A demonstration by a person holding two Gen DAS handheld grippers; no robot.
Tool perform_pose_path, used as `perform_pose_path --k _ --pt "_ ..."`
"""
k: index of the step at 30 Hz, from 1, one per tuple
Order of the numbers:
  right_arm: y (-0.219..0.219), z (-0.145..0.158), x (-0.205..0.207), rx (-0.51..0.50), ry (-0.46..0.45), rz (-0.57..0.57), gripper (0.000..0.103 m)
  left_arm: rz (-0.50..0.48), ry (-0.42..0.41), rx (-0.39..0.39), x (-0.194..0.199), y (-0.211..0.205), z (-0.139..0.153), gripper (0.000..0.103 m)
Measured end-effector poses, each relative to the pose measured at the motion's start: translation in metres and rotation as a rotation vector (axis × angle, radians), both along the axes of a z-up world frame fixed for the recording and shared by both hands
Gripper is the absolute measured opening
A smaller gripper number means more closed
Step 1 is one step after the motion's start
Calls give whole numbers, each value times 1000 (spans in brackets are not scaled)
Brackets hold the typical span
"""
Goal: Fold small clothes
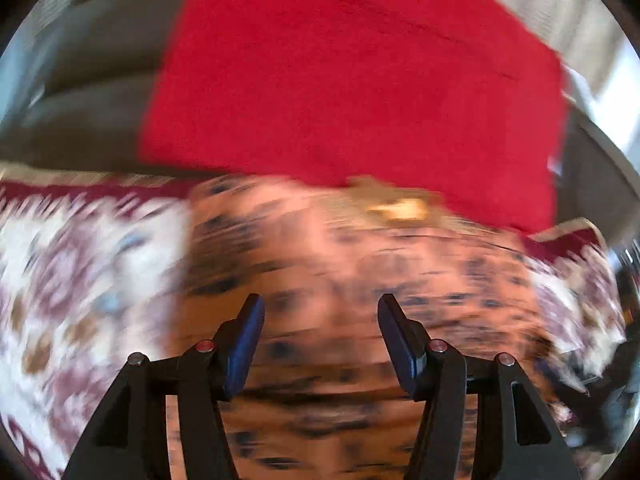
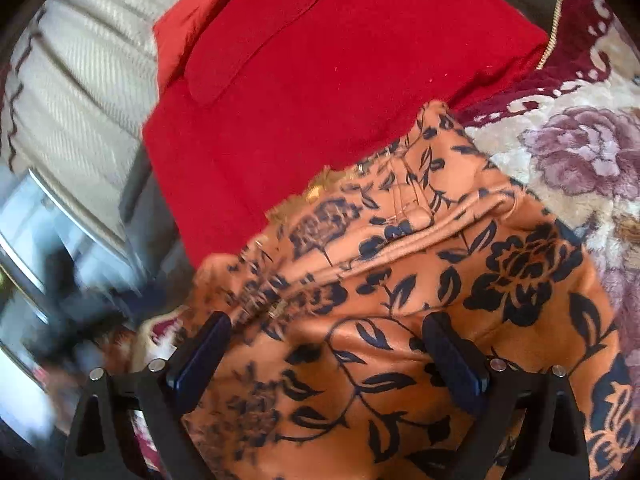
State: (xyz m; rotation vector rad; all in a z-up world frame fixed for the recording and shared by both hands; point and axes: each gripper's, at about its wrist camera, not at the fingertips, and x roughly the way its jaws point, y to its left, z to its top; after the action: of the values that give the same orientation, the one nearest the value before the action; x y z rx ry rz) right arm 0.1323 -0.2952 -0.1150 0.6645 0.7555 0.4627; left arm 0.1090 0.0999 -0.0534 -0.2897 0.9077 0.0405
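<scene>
An orange garment with a dark blue flower print (image 2: 400, 300) lies crumpled on a flowered rug; it shows blurred in the left wrist view (image 1: 340, 280). A red garment (image 2: 320, 80) lies flat beyond it, touching its far edge, and also shows in the left wrist view (image 1: 352, 80). My left gripper (image 1: 320, 304) is open and empty above the orange garment. My right gripper (image 2: 328, 324) is open and empty just over the orange garment, its blue pads on either side of a fold.
A cream and maroon flowered rug (image 2: 580, 140) lies under the clothes, also in the left wrist view (image 1: 80, 260). A cream ribbed cushion (image 2: 80, 80) sits at the far left. A grey sofa (image 1: 100, 80) stands behind the rug.
</scene>
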Motion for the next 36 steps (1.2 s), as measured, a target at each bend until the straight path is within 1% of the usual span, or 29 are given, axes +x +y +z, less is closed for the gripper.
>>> perform_pose_path --k 2,4,6,7,9,10,11,12,13,14,15,16,17,18,20,22,23,24,25,26,27,28,30,31,32,33,34,35,36 --pt "-6 7 13 56 22 -19 98 79 23 -15 -4 26 -12 60" --pt "-11 14 29 96 31 -39 98 126 37 -35 -10 51 -28 60" --pt "-14 22 48 78 41 -80 98 136 45 -68 -17 68 -33 60" --pt "-14 22 63 59 64 -88 98 133 47 -81 -18 71 -35 60" --pt "-11 13 90 -34 169 -110 98 122 46 -101 -16 73 -40 60" --pt "-7 8 98 -70 206 -104 98 121 44 -110 -16 74 -40 60" --pt "0 1 107 -113 246 -72 95 120 40 -121 -17 76 -40 60" --pt "7 -4 112 -163 273 -47 90 119 39 -125 -13 75 -44 61" --pt "16 -6 115 -237 288 -27 53 119 36 -131 -15 78 -44 61" --pt "26 -8 116 -302 308 4 11 117 32 -132 -17 81 -43 61" --pt "35 -6 117 -331 312 34 10 115 31 -129 -18 83 -44 62" --pt "42 2 116 -389 283 37 10 112 28 -130 -20 85 -43 62" --pt "45 12 114 -424 246 31 10 112 27 -133 -26 91 -39 62" --pt "47 29 110 -443 189 11 10 115 20 -134 -28 94 -38 62" --pt "42 56 102 -434 109 -27 10 133 -11 -118 -29 92 -36 62" --pt "37 71 95 -498 39 -96 10 143 -22 -116 -27 94 -37 62" --pt "34 66 97 -521 43 -117 14 144 -10 -118 -24 93 -40 62" --pt "31 53 102 -516 86 -113 16 142 14 -125 -18 91 -46 62" --pt "28 27 110 -497 179 -83 21 137 37 -134 -13 89 -52 62" --pt "26 10 115 -494 241 -69 25 128 58 -133 -7 86 -59 62" --pt "25 -4 116 -498 290 -62 27 124 70 -112 -4 83 -63 62" --pt "23 -10 111 -478 275 -63 28 117 84 -73 0 80 -66 62" --pt "18 -2 103 -450 239 -95 43 100 87 -26 2 76 -65 62" --pt "14 8 100 -409 209 -111 72 96 92 -11 3 75 -62 62" --pt "13 16 97 -381 180 -121 79 103 92 -6 2 75 -56 62" --pt "12 26 95 -358 148 -132 79 116 70 -13 0 76 -49 61" --pt "10 35 97 -337 120 -134 79 129 22 -29 -3 77 -40 62" --pt "10 42 101 -323 100 -133 79 127 -10 -30 -5 76 -34 62" --pt "12 45 107 -323 91 -125 79 116 -21 -19 -3 72 -32 62"
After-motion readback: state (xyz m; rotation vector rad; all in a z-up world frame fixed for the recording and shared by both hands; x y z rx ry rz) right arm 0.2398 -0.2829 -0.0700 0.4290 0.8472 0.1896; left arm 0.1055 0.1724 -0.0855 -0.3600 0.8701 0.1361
